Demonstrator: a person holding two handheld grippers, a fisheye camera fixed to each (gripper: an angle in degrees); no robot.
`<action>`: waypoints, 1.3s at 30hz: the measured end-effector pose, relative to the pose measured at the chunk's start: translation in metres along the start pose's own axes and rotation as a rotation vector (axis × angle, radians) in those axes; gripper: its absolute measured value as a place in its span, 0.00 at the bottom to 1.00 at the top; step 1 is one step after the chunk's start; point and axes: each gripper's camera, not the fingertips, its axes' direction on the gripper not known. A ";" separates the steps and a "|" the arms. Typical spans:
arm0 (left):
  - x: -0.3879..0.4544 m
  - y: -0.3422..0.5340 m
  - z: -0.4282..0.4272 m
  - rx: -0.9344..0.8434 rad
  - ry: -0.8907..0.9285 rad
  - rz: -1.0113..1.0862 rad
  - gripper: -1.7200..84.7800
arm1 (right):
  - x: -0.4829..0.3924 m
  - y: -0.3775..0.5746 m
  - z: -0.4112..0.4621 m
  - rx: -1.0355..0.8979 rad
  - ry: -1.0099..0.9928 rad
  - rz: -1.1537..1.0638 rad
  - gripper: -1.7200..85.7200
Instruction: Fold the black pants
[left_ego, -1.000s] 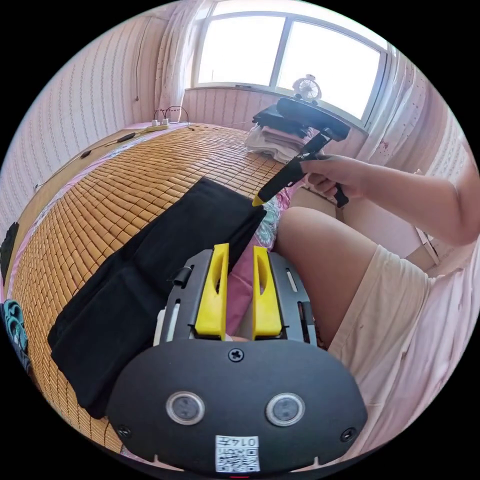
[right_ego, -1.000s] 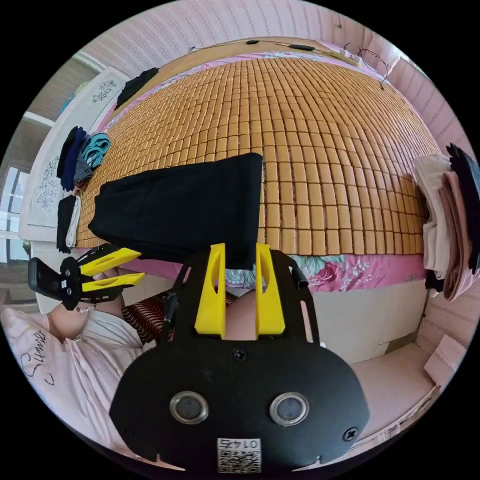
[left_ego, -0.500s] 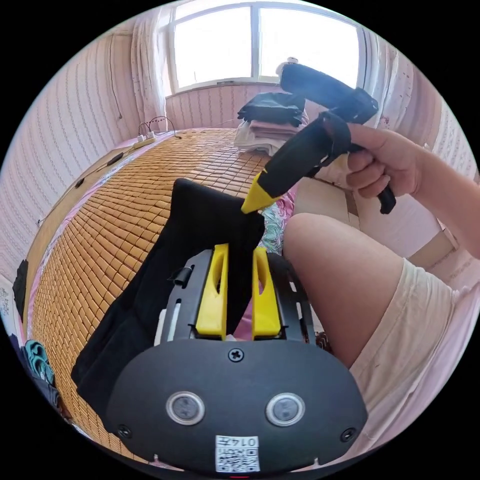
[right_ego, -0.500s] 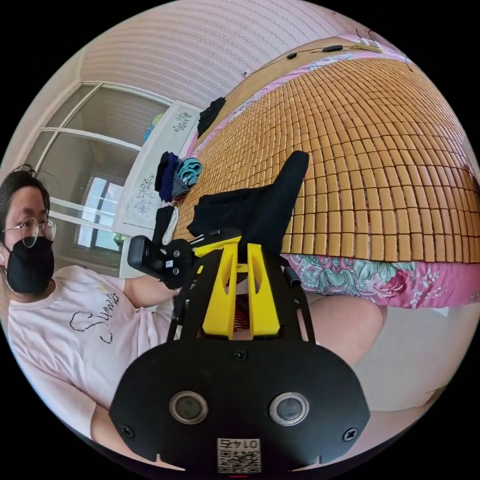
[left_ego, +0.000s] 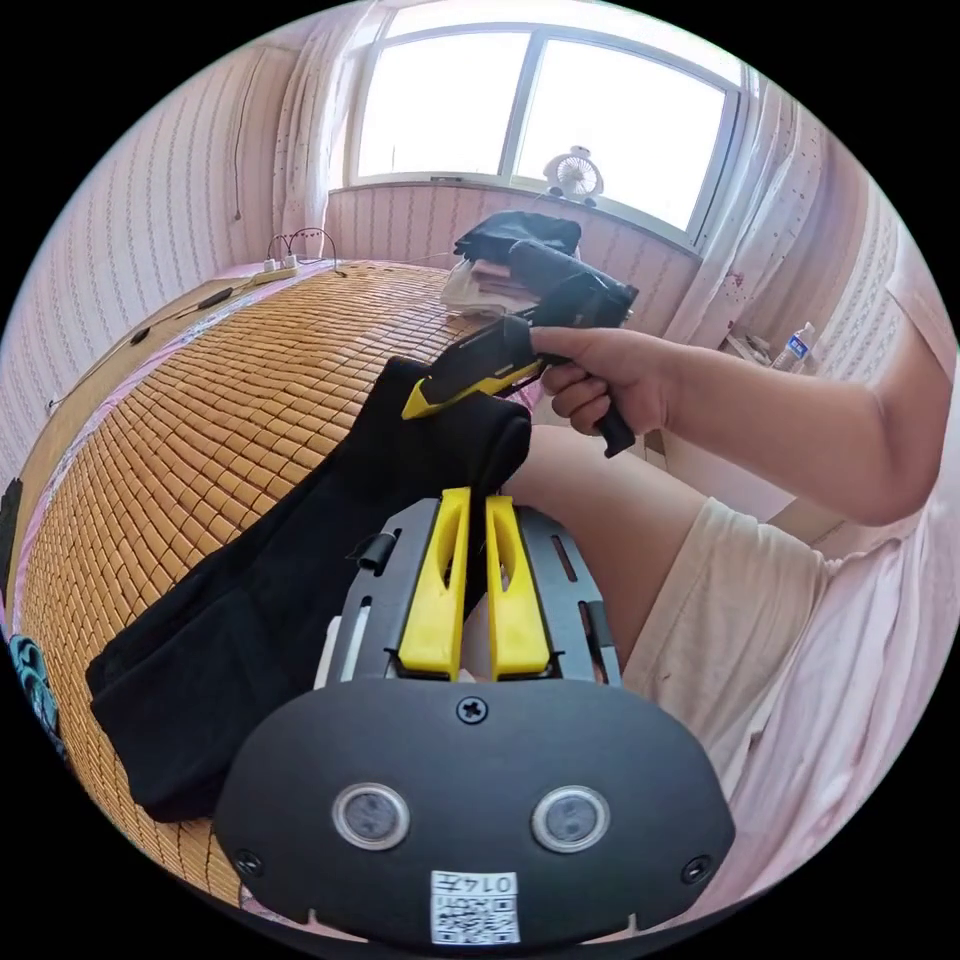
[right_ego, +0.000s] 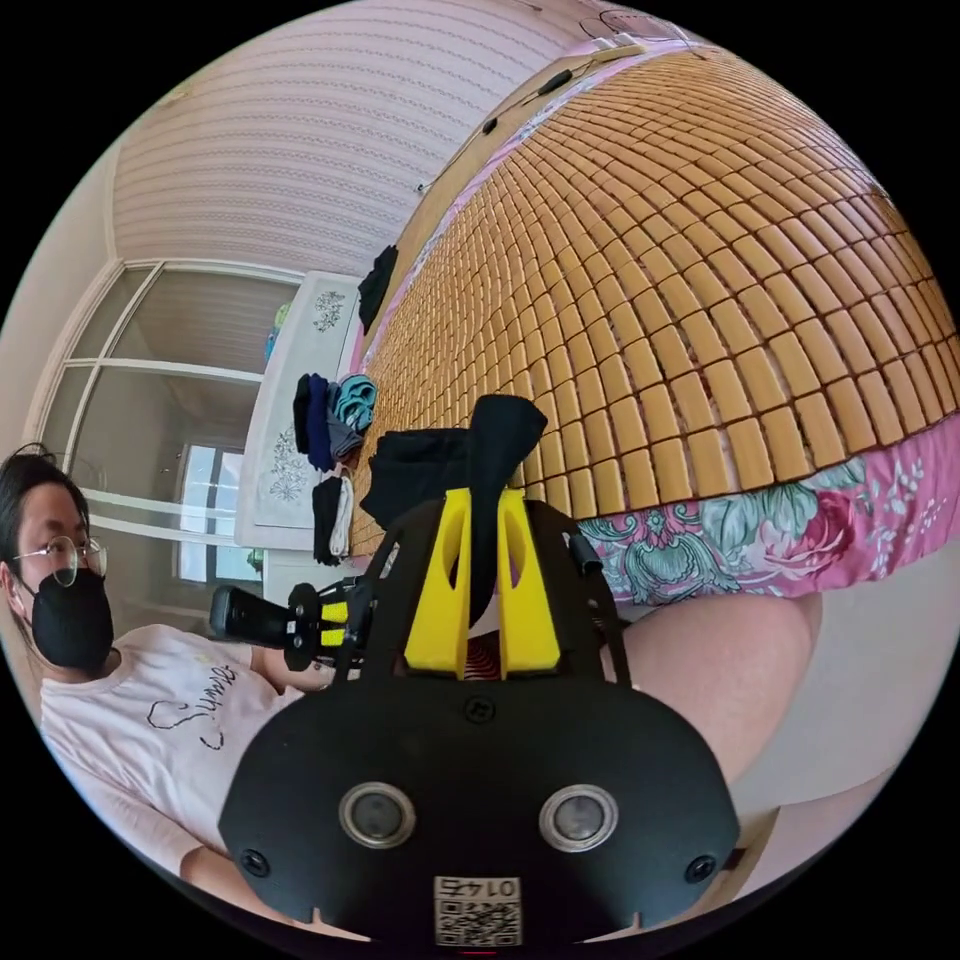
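Garment: black pants (left_ego: 300, 560), soft knit-looking fabric, already doubled lengthwise, lying on the woven bamboo mat (left_ego: 200, 400) of a bed; near end lifted off the mat at the bed's edge, far end flat on it.
Handling: judged light and limp; it drapes and bulges where raised, so it will sag between grip points and needs both corners carried together. No stiffness to hold a crease; not slippery on the mat, by the look.
Hold points: the two corners of the lifted end, near the person's knee; best to keep both pinches at the edge so the fold lands square.
Left gripper (left_ego: 468, 510): yellow jaws nearly together, tips at the raised black cloth; whether they pinch it is hidden by the fold, cannot tell.
Right gripper (right_ego: 480, 510): yellow jaws a little apart with a strip of the black cloth running up between them; the jaws appear to press on it. Seen in the left gripper view too (left_ego: 425, 403), tip on top of the raised end, held by the person's hand (left_ego: 600, 375).
Counts: one pair of black pants in work; two grippers; one stack of folded clothes (left_ego: 490, 270) at the bed's far corner under the window; one loose cluster of dark and teal garments (right_ego: 335, 410) at the mat's other end; one small white fan (left_ego: 573, 175) on the sill.
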 end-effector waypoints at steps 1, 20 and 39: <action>-0.003 -0.006 -0.005 0.040 0.030 -0.004 0.03 | 0.003 0.002 -0.007 0.020 -0.031 0.000 0.07; -0.182 0.098 -0.144 0.096 -0.306 -0.781 0.11 | -0.067 -0.029 0.221 -0.296 0.010 -0.318 0.04; -0.254 0.062 -0.094 0.206 -0.150 -0.858 0.12 | 0.009 0.025 0.118 -0.072 0.420 -0.268 0.21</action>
